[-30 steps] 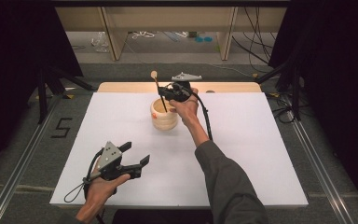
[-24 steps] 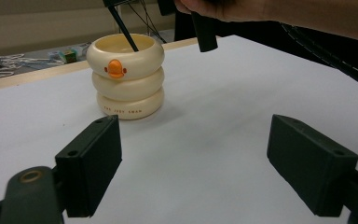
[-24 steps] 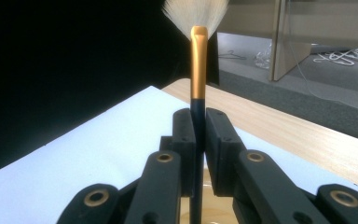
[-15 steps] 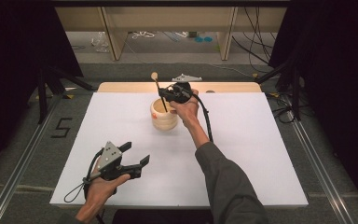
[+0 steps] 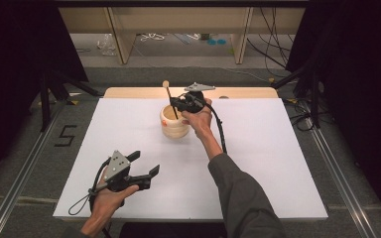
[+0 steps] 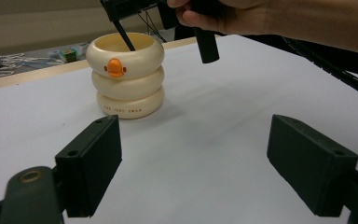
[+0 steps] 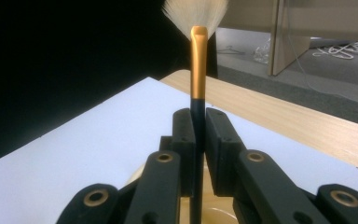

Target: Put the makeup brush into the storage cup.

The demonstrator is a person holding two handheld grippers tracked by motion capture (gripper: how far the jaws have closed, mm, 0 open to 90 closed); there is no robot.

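White board covers the table (image 5: 278, 163), with a strip of bare wood along its far edge and dark curtains to either side. Near the far middle stands a cream holder (image 5: 174, 121) shaped like three stacked rings, with an orange beak-like knob on its top ring (small lettering on the bottom ring is too fine to read). Its mouth is open, and what shows of the inside holds nothing but the lower end of a makeup brush (image 7: 198, 65). The right gripper (image 5: 182, 103) has its jaws clamped together on the brush's black handle just below the gold ferrule, with the pale bristles fanning out above, so the brush stands nearly upright, handle down in the holder. It looks light and stiff along the handle; the smooth, thin shaft could twist or slip in a loose pinch, and the soft bristles would splay if squeezed, so the handle is the sensible place to hold. The left gripper (image 5: 139, 169) rests low near the front edge, jaws wide apart and holding nothing.
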